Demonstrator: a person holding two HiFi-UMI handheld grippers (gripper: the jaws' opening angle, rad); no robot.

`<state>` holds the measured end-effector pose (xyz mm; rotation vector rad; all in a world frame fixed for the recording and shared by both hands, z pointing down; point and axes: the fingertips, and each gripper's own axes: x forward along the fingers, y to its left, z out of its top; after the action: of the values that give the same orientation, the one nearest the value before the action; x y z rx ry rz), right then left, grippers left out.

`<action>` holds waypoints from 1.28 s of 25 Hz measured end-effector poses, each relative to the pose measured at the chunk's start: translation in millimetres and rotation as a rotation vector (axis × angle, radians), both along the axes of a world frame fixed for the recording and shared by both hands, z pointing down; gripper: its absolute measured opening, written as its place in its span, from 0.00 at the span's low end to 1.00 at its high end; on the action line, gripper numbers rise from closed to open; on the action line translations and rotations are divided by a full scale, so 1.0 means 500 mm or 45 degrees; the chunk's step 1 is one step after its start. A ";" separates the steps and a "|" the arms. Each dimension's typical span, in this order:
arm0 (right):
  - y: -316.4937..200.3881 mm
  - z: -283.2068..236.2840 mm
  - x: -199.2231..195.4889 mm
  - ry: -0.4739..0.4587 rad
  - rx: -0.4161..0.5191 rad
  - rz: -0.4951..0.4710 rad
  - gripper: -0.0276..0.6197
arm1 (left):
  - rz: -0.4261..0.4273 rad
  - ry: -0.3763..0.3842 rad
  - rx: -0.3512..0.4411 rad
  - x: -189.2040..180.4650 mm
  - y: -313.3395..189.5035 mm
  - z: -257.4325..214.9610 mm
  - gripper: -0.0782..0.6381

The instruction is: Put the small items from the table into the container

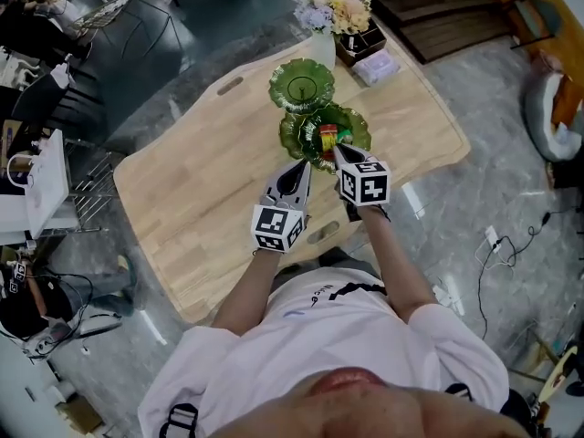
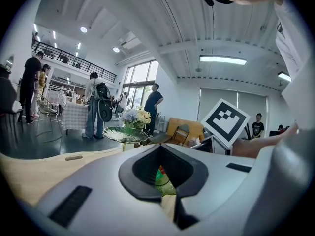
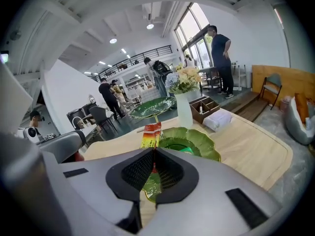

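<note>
Closest to us, the left gripper point(image 1: 297, 170) has its jaws together with nothing in them, poised just short of the dish. Beside it, the right gripper point(image 3: 153, 168) is clamped tight on a small red-and-yellow sachet point(image 3: 151, 134), which stands up out of the pinch. That's our task item, held in the air at the near rim of the green leaf-shaped dish point(image 1: 290, 137), not yet inside. Down in the hollow we spot other small items point(image 1: 329, 138), red and yellow, already lying there. So we read this as the drop-off step: the next move calls for carrying the sachet over the hollow, clear of the rim, and then parting the jaws so it falls in without catching on the upper plate point(image 1: 301, 85), which sits on its stem just behind. Farther back on the wooden table point(image 1: 182, 190) stand a vase of flowers point(image 1: 332, 11), a compartment box point(image 1: 363, 42) and a tissue pack point(image 1: 377, 66).
</note>
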<state>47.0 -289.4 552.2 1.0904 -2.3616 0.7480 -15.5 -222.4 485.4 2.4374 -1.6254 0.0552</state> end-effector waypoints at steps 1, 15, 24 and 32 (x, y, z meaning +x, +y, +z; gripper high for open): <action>-0.006 0.005 0.002 -0.001 -0.009 -0.001 0.09 | -0.007 -0.003 -0.003 0.002 -0.005 0.001 0.12; -0.075 0.034 0.000 -0.014 -0.022 -0.016 0.09 | -0.075 -0.014 -0.036 0.004 -0.064 0.017 0.12; -0.092 0.020 -0.002 0.021 0.037 -0.053 0.10 | -0.074 -0.014 -0.026 0.011 -0.086 0.013 0.12; -0.072 -0.019 -0.018 0.007 0.110 -0.108 0.10 | -0.078 -0.003 -0.027 0.013 -0.081 0.010 0.12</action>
<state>38.2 -325.3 542.6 1.0186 -2.4390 0.6176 -8.9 -262.7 490.3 2.3710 -1.6902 0.0657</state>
